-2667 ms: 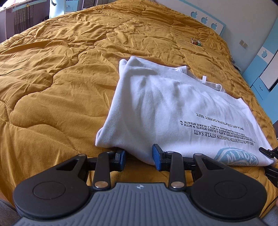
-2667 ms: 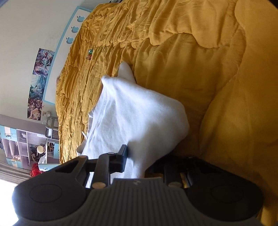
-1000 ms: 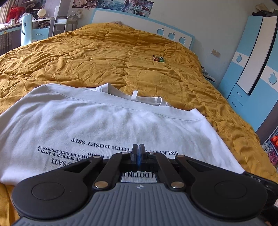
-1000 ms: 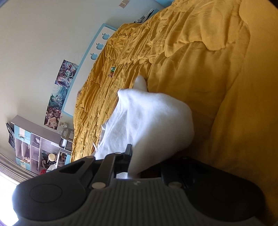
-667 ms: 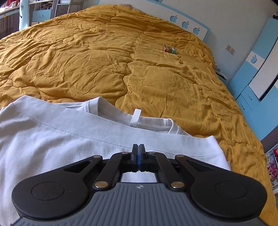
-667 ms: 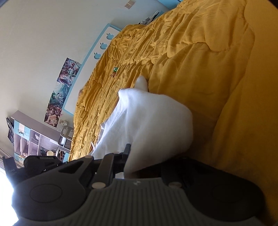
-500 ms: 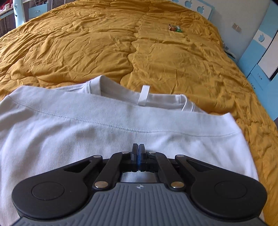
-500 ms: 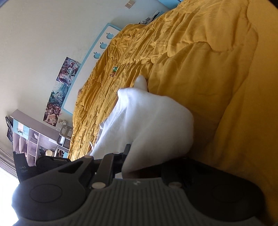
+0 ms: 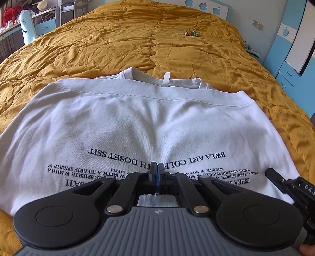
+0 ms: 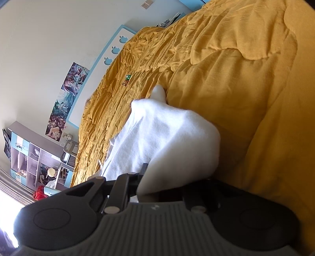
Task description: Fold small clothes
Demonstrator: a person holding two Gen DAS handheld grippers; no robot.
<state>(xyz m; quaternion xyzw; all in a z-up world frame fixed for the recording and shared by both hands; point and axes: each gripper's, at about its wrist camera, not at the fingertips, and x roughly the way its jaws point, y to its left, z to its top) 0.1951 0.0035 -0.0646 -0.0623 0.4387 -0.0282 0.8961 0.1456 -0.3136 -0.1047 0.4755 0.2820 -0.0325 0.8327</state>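
A white T-shirt [image 9: 137, 122] with dark printed text lies folded on the mustard quilt [image 9: 118, 45], its neckline at the far side. My left gripper [image 9: 157, 170] is shut, jaws pressed together, resting on the shirt over the printed text. My right gripper [image 10: 157, 177] is shut on the shirt's near corner [image 10: 173, 145]; white cloth covers the fingertips. The right gripper also shows at the right edge of the left wrist view [image 9: 285, 185], at the shirt's right corner.
A small green and red wrapper [image 9: 191, 33] lies far up the quilt. A blue and white headboard [image 9: 206, 7] stands at the back. Blue cabinets [image 9: 291, 49] stand at the right, shelves and a chair [image 9: 29, 27] at the left.
The left gripper, open at the shirt's near edge earlier, has shut; it slid forward over the shirt toward the hem, then drew back over the text. The right gripper holds its corner steady.
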